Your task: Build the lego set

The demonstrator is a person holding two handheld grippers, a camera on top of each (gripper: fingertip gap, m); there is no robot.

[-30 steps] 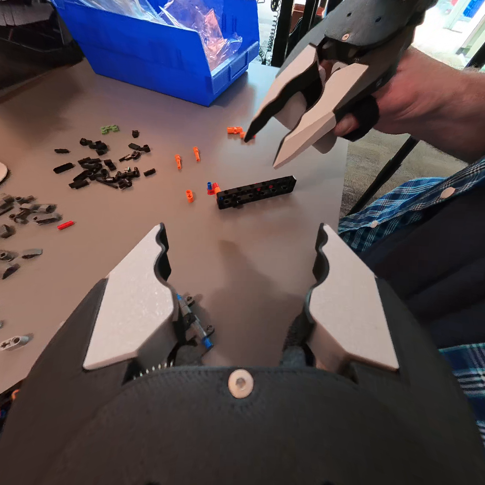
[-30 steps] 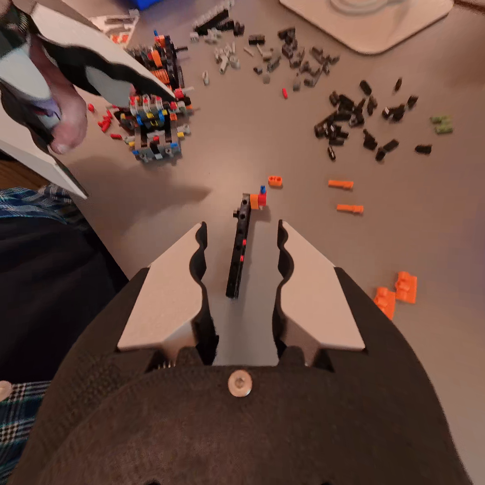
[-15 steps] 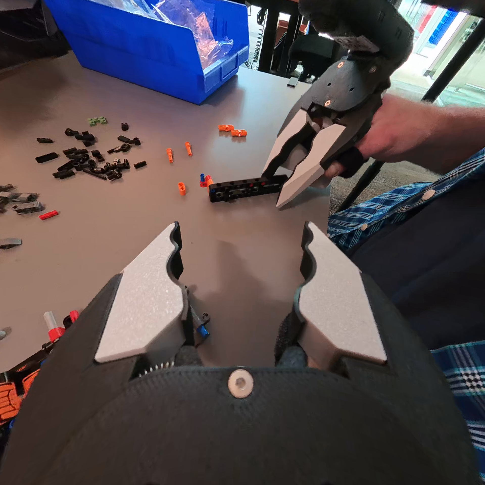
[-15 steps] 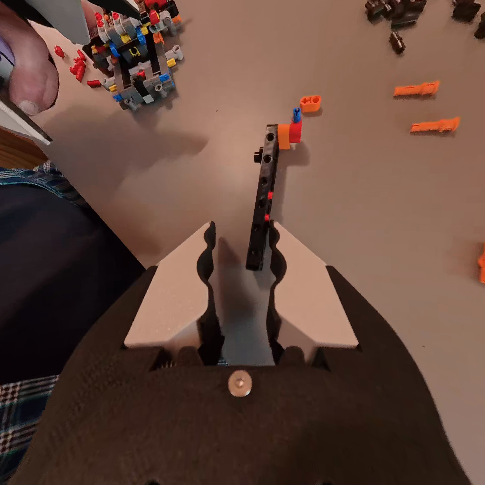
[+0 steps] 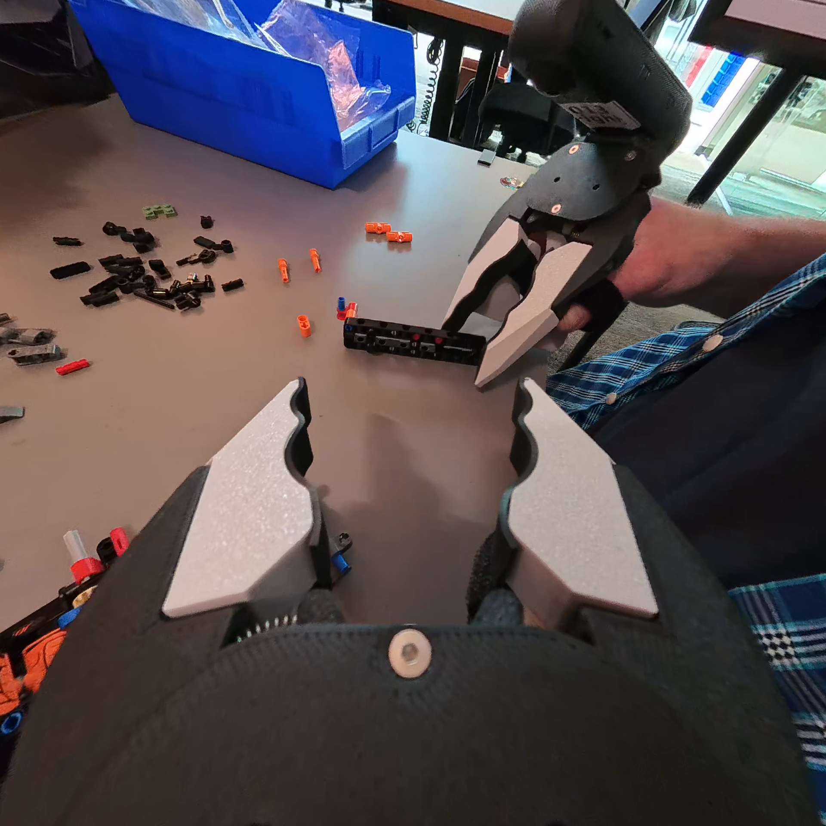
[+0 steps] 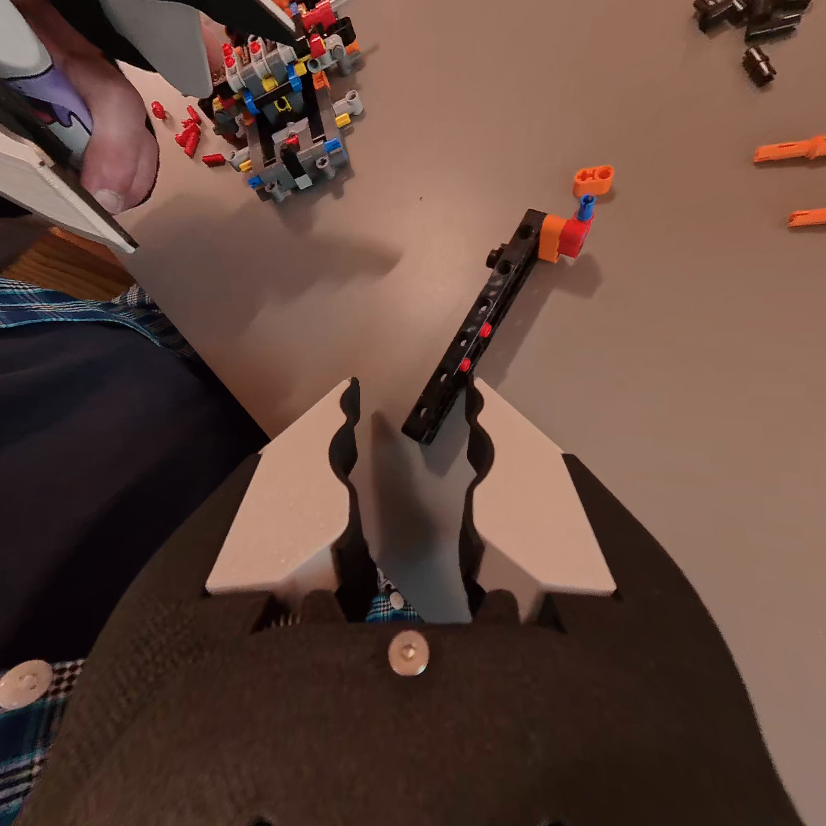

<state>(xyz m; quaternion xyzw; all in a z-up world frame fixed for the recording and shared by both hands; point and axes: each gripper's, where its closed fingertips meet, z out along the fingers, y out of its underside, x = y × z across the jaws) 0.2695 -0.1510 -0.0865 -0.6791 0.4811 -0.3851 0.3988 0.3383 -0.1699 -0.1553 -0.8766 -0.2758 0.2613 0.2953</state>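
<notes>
right wrist view: the right gripper (image 6: 413,389) has dropped to the table, jaws apart astride the near end of the black beam (image 6: 480,326), which has skewed since half a second ago, so a grasp looks imminent, while the left gripper (image 5: 411,393) waits parted and empty.

The left gripper (image 5: 411,447), grey-fingered on a black body, hovers with jaws spread wide near the table's front edge. The matching right gripper (image 6: 413,402), hand-held (image 5: 661,272), tilts steeply down, jaws parted narrowly.
</notes>
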